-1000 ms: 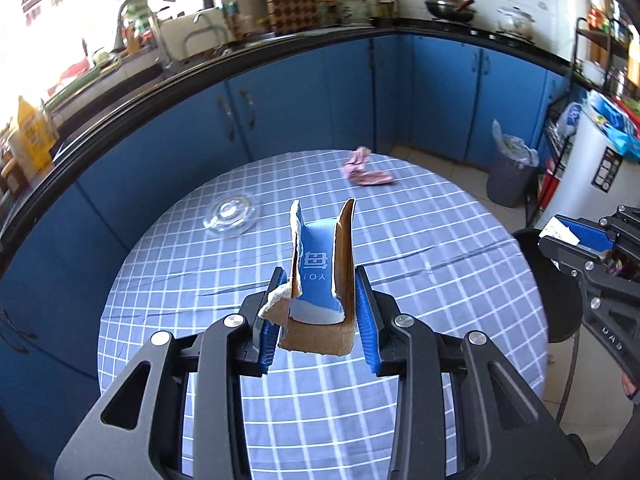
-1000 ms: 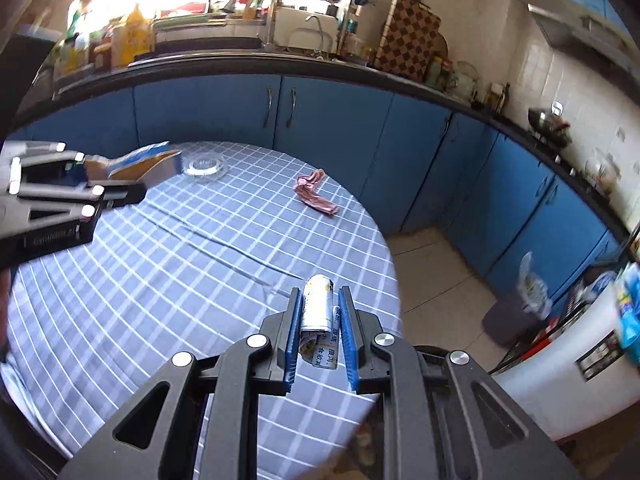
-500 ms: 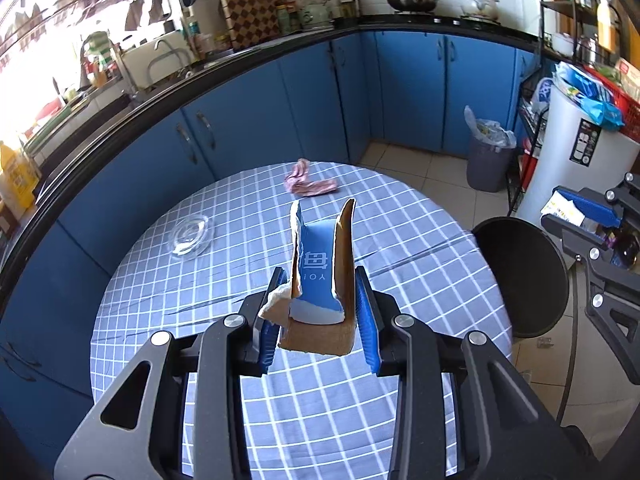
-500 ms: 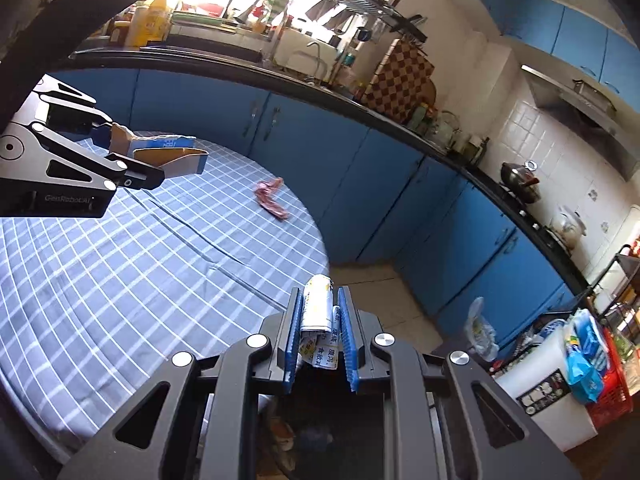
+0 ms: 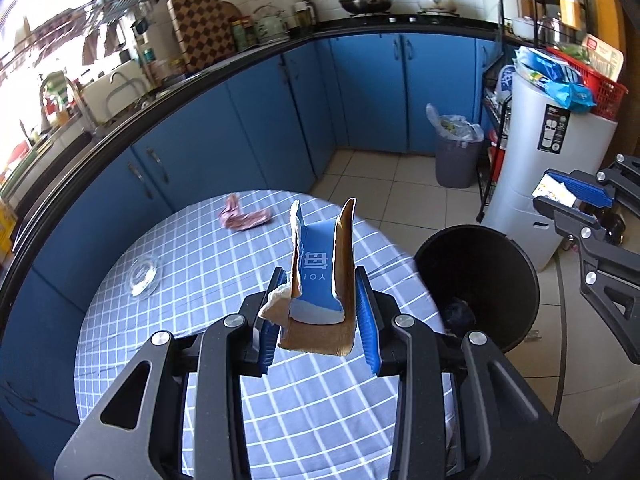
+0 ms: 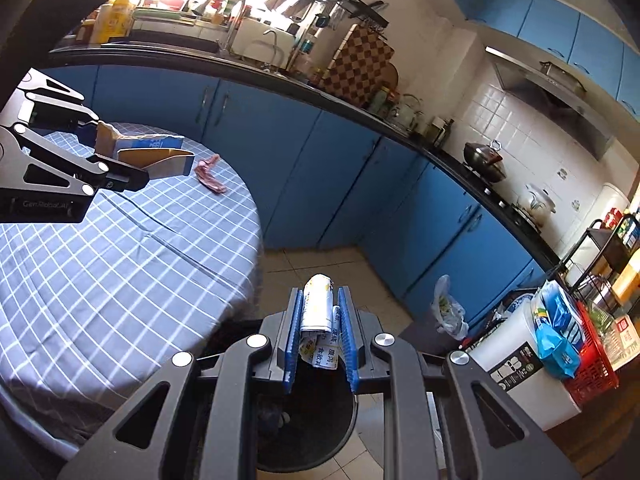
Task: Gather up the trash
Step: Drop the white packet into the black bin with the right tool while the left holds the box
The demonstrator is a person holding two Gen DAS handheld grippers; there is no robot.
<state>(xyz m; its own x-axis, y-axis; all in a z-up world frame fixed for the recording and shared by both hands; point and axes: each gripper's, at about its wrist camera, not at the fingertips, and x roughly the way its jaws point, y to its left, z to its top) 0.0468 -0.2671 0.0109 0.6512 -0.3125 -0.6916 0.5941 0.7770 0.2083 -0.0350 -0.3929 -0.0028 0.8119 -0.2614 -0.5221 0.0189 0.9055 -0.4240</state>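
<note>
My left gripper [image 5: 318, 300] is shut on a torn blue and brown carton piece [image 5: 322, 276], held above the round checked table [image 5: 192, 280]; it also shows in the right wrist view [image 6: 148, 156]. My right gripper [image 6: 319, 320] is shut on a crumpled white printed wrapper [image 6: 318, 312] and hangs over the black trash bin [image 6: 312, 420]. In the left wrist view the bin [image 5: 476, 280] stands open beside the table's right edge, with the right gripper [image 5: 572, 194] above its far side. A pink crumpled scrap [image 5: 244, 216] lies on the far side of the table.
A clear glass dish [image 5: 142, 276] sits on the table's left part. Blue cabinets [image 5: 360, 92] and a black counter curve around the back. A grey bin with a bag [image 5: 456, 148] and a white appliance [image 5: 548, 184] with a red basket stand on the right.
Both grippers have risen and swung right toward the black bin. The right gripper with its wrapper has moved from the table's edge to over the bin. Both grips are unchanged.
</note>
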